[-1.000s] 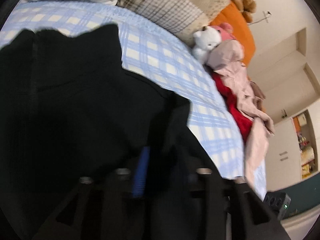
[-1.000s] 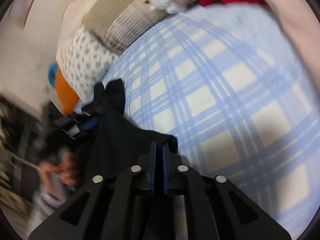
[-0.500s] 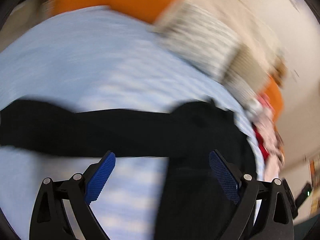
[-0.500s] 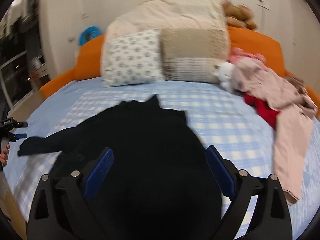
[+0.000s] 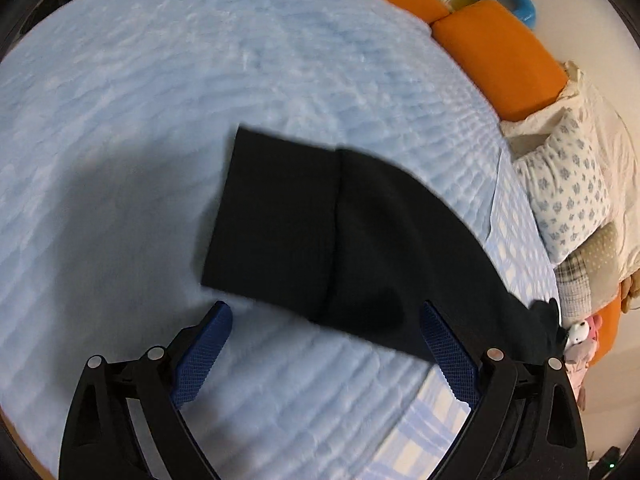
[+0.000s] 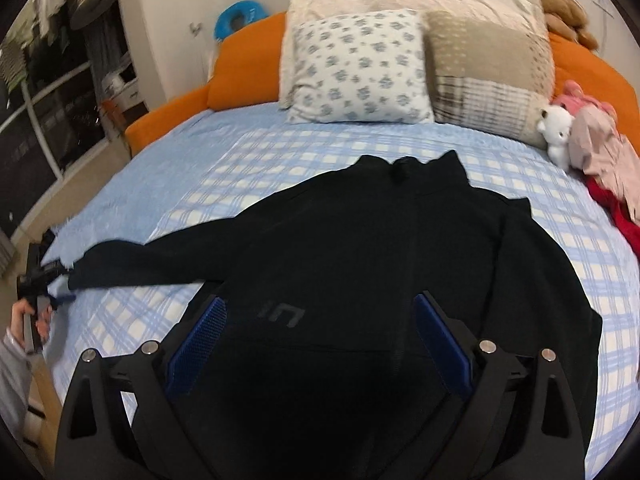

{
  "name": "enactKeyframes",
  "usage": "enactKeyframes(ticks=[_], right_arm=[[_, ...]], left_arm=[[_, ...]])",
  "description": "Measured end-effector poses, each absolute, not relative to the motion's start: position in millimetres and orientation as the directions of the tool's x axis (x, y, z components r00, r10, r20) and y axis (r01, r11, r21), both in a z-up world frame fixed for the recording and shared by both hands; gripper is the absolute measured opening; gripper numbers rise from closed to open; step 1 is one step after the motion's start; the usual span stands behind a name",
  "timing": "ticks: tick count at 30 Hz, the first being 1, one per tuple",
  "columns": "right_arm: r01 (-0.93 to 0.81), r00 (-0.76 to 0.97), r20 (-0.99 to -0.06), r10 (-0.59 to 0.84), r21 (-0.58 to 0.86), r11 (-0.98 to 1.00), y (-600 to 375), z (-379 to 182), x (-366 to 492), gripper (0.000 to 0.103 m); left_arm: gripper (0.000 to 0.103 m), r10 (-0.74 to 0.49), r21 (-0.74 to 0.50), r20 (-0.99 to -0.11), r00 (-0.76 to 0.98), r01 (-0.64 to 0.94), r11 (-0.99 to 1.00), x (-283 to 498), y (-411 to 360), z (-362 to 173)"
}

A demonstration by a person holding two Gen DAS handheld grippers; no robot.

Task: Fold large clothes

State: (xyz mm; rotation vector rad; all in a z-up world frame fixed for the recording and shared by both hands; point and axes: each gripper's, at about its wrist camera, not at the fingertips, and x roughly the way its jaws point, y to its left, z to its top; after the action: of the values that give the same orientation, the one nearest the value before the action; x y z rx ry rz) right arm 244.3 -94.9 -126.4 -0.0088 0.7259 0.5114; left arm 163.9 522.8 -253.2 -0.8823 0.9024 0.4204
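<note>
A large black zip sweater (image 6: 360,256) lies flat, front up, on the blue checked bed (image 6: 580,248), collar toward the pillows. Its left sleeve (image 6: 132,264) stretches out to the bed's left edge. In the left wrist view the sleeve's cuff end (image 5: 304,228) lies just ahead of my left gripper (image 5: 324,348), which is open and empty above it. My right gripper (image 6: 316,344) is open and empty over the sweater's lower front. The left gripper also shows in the right wrist view (image 6: 44,276), held in a hand by the cuff.
Two pillows (image 6: 356,68) and a folded duvet lean on the orange headboard (image 6: 240,60). A white plush toy (image 6: 556,132), pink clothes (image 6: 604,152) and a red garment (image 6: 616,212) lie at the bed's right side. The floor and a window are at left.
Both grippers have let go of the sweater and opened. The right one has pulled back above the hem. The left one has swung out to the sleeve's cuff at the bed's left edge.
</note>
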Motion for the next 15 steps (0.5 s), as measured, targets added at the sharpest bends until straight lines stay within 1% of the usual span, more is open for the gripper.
enactKeyframes(ticks=[1, 2, 3, 5, 6, 7, 8, 10, 11, 13, 15], right_arm=[[-0.459, 0.627, -0.642, 0.442, 0.155, 0.875, -92, -128, 243, 0.093], [-0.466, 0.622, -0.650, 0.437, 0.141, 0.874, -88, -130, 243, 0.093], [-0.469, 0.617, -0.656, 0.434, 0.136, 0.872, -88, -132, 243, 0.093], [-0.471, 0.606, -0.672, 0.427, 0.130, 0.873, -86, -138, 243, 0.093], [-0.471, 0.602, -0.675, 0.428, 0.133, 0.872, -87, -141, 242, 0.093], [-0.470, 0.596, -0.679, 0.429, 0.139, 0.872, -87, -143, 242, 0.093], [-0.468, 0.592, -0.682, 0.429, 0.143, 0.872, -89, -145, 242, 0.093], [-0.464, 0.588, -0.684, 0.432, 0.153, 0.873, -92, -148, 241, 0.093], [-0.463, 0.586, -0.683, 0.436, 0.160, 0.872, -95, -148, 240, 0.093], [-0.461, 0.584, -0.675, 0.451, 0.181, 0.869, -101, -147, 238, 0.093], [-0.460, 0.579, -0.673, 0.460, 0.197, 0.866, -108, -146, 236, 0.093]], left_arm=[[0.085, -0.020, -0.472, -0.817, 0.577, -0.648, 0.598, 167, 525, -252], [0.076, 0.013, -0.447, -0.821, 0.571, -0.656, 0.608, 169, 529, -249], [0.051, 0.036, -0.430, -0.825, 0.565, -0.668, 0.608, 171, 533, -247], [0.038, -0.012, -0.488, -0.806, 0.592, -0.653, 0.579, 174, 543, -248], [0.028, -0.039, -0.518, -0.794, 0.607, -0.641, 0.567, 174, 545, -248], [0.022, -0.045, -0.522, -0.790, 0.612, -0.632, 0.572, 175, 545, -244], [0.020, -0.039, -0.520, -0.783, 0.621, -0.618, 0.589, 177, 542, -238], [0.019, -0.026, -0.516, -0.756, 0.654, -0.572, 0.638, 180, 527, -218], [0.019, -0.049, -0.531, -0.723, 0.690, -0.508, 0.678, 181, 512, -198], [0.019, -0.101, -0.540, -0.685, 0.722, -0.409, 0.735, 183, 485, -168], [0.019, -0.159, -0.501, -0.647, 0.746, -0.259, 0.826, 183, 436, -124]])
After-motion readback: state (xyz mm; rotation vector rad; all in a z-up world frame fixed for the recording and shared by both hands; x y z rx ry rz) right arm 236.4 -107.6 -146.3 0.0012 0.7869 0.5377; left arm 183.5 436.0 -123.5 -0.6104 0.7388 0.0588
